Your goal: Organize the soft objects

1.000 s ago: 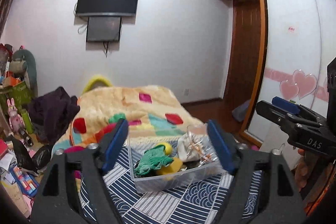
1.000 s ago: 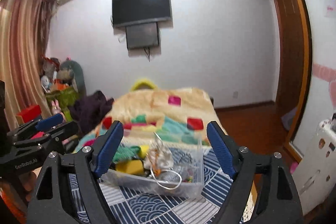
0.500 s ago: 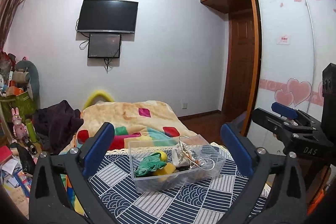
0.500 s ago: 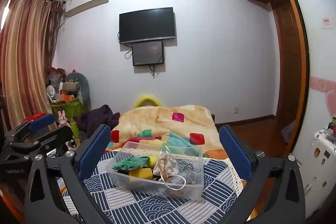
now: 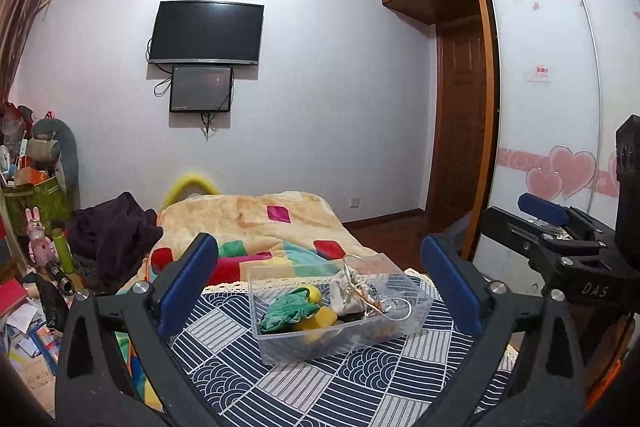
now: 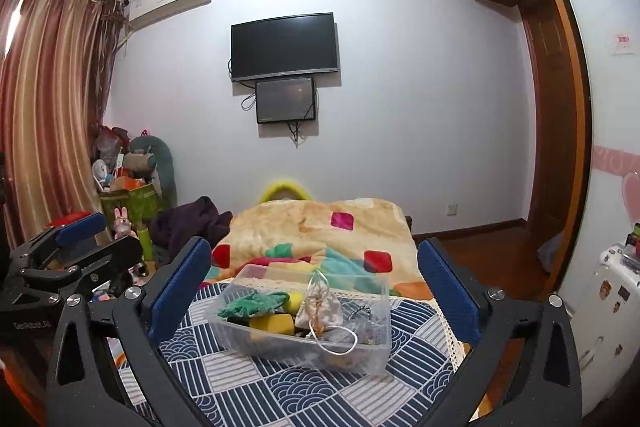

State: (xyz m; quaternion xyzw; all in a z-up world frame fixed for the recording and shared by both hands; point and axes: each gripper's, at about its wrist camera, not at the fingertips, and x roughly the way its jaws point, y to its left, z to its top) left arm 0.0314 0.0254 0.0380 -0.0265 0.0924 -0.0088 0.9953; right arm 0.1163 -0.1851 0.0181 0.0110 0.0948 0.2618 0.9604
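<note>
A clear plastic box [image 5: 416, 319] [image 6: 372, 351] stands on a blue-and-white patterned cloth [image 5: 320, 383] [image 6: 280, 387]. Inside lie a green cloth [image 5: 286, 311] [image 6: 250, 303], yellow sponges [image 5: 320, 319] [image 6: 272, 325], a small white drawstring pouch [image 5: 346, 293] [image 6: 322, 311] and a tangle of cords and metal bits. My left gripper [image 5: 318, 291] is open and empty, held back from the box. My right gripper [image 6: 314, 291] is open and empty, also held back; it shows at the right of the left wrist view [image 5: 556, 247].
A bed with an orange patchwork blanket [image 5: 256, 219] [image 6: 320, 227] lies behind the cloth. Clutter and toys [image 5: 36, 211] fill the left side. A wardrobe [image 5: 560, 107] and a door stand to the right. A white appliance [image 6: 608, 311] is at far right.
Both grippers have pulled back and risen away from the box, and both have opened wider. The box and its contents have not moved.
</note>
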